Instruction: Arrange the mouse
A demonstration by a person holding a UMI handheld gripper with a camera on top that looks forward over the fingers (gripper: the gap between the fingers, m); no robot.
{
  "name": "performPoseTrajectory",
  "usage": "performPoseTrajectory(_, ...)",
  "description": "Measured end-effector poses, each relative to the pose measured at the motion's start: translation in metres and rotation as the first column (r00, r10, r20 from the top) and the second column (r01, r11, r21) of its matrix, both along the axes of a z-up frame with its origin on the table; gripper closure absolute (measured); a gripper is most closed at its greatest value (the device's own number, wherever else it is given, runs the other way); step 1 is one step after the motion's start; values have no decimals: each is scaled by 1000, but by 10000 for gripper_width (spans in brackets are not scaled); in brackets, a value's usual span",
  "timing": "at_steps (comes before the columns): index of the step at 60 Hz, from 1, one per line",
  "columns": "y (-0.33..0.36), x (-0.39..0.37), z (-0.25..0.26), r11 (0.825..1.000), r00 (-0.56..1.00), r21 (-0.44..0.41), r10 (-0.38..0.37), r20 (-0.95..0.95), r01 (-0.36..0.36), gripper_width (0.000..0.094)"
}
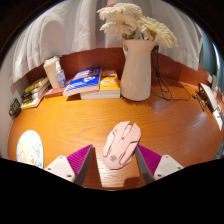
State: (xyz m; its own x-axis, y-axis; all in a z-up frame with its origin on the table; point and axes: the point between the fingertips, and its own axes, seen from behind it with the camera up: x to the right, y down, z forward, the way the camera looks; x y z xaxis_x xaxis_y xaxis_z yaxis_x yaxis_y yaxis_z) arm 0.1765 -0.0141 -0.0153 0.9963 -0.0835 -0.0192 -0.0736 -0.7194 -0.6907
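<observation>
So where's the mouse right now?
In the gripper view, the mouse sits on the wooden table between the hand-held gripper fingers, with the white vase of flowers beyond it.

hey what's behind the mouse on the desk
Beyond the white mouse, which sits between the open hand-held gripper's fingers, stands a white vase of flowers, with books beside it. Whatever lies directly behind the vase is hidden.

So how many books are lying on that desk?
3, maybe more hidden. A blue book and a yellow-covered one lie beside the white vase; a third lies farther out past the blue one. The mouse sits between the open fingers.
</observation>
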Motion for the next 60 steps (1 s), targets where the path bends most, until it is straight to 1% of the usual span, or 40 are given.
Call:
performPoseTrajectory(7,25,1,-1,1000,1000,-10,16,-2,-16,87)
performPoseTrajectory(10,34,2,0,1000,1000,-14,19,0,-19,120)
performPoseTrajectory(16,50,5,-1,1000,1000,-13,22,0,-22,256)
performPoseTrajectory(19,56,8,-1,1000,1000,-12,20,4,-20,364)
performPoseTrajectory(20,57,7,-1,1000,1000,-13,21,1,-21,383)
performPoseTrajectory(28,64,10,-2,999,999,-20,31,20,-30,451)
performPoseTrajectory(33,67,10,-2,999,999,-22,35,34,-34,525)
performPoseTrajectory(35,68,9,-2,999,999,-26,36,36,-35,543)
performPoseTrajectory(39,69,9,-3,998,999,-49,32,28,-30,544)
performPoseTrajectory(45,73,10,4,997,1000,-76,3,25,-1,543)
performPoseTrajectory(50,82,4,44,1000,999,-19,-14,44,15,543)
performPoseTrajectory(54,88,-11,88,998,998,52,-28,56,25,541)
performPoseTrajectory(57,91,-28,124,994,998,108,-29,59,23,540)
performPoseTrajectory(60,90,-49,157,986,998,168,-29,63,18,540)
